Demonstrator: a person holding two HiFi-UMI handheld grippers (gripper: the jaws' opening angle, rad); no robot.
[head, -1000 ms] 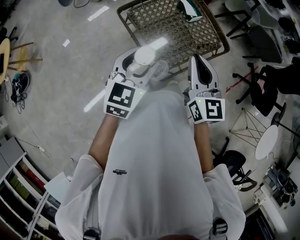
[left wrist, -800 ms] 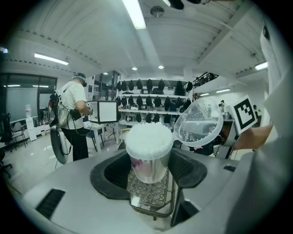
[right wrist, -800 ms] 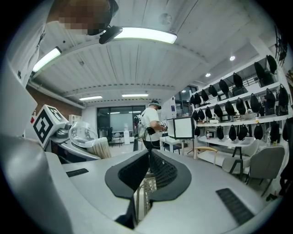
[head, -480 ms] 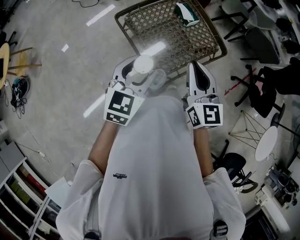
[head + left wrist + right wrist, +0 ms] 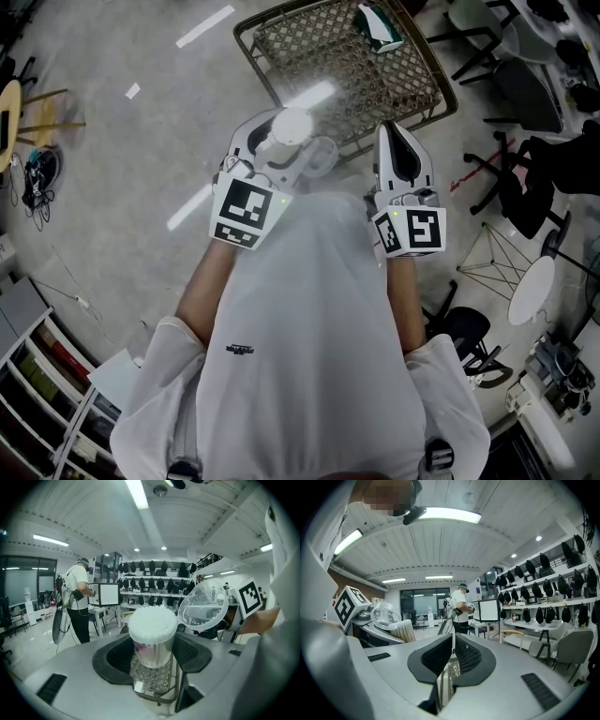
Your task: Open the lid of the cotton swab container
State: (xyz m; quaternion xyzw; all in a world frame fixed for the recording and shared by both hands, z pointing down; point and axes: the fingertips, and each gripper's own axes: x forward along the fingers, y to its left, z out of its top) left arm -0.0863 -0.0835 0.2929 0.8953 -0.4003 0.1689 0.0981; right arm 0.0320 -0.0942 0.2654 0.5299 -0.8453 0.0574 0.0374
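Honestly not much has changed from a second ago. The person is standing over the wire basket [image 5: 328, 52] on the floor, and the left gripper [image 5: 286, 141] is clamped on the cotton swab container [image 5: 152, 641], jaws spread wide around its clear body and holding it up in the air in front of the chest, same as before. The lid [image 5: 203, 605] was already flipped open back then and it's still open now, hanging off the container's right side on its hinge, with the white swab tips packed to the top and fully exposed. The right gripper [image 5: 395, 136] sits just beside it on the right, not touching the container, jaws pressed together with nothing between them, and that hasn't changed either. The only difference I can spot is that both grippers have drifted a tiny bit lower in the head view, so more of the green and white thing [image 5: 378, 26] at the far end of the basket shows. Another person [image 5: 77, 599] stands further back by a table.
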